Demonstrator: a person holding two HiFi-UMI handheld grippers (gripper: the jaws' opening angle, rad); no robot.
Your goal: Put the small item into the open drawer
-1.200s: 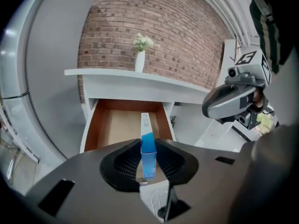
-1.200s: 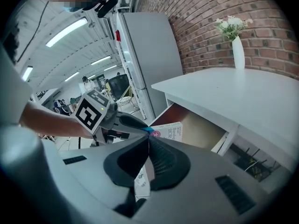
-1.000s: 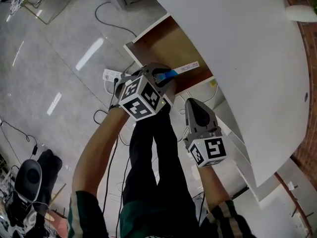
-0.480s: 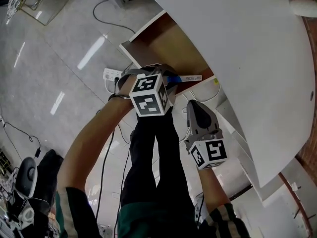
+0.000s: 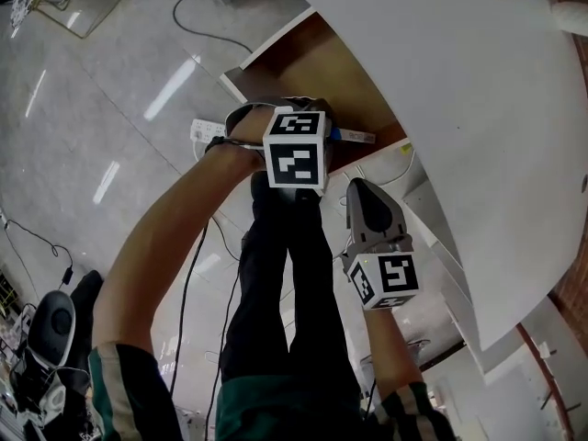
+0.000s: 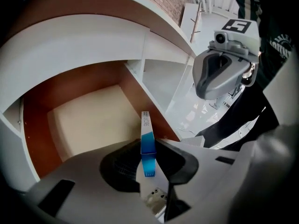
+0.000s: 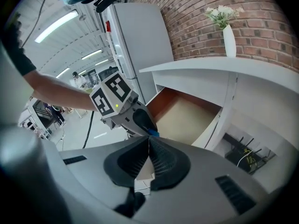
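White curved tabletop (image 5: 478, 90) up top, a brown-walled open drawer (image 6: 88, 120) under it, glossy grey floor (image 5: 110, 81) strewn with cables below. There's a brick wall (image 7: 261, 22) and a vase of flowers (image 7: 227, 35) at the far side. The left tool (image 6: 150, 166) has its jaws partly apart, clamped on the slim blue-and-white box (image 6: 147, 141), which stands on edge and pokes out over the drawer's right wall. The right tool (image 7: 148, 158) hangs at its near right, jaws pressed together on nothing.

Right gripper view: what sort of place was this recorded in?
Likely a staged home corner in a large hall: brick wall, flower vase on a white counter, strip lights overhead.
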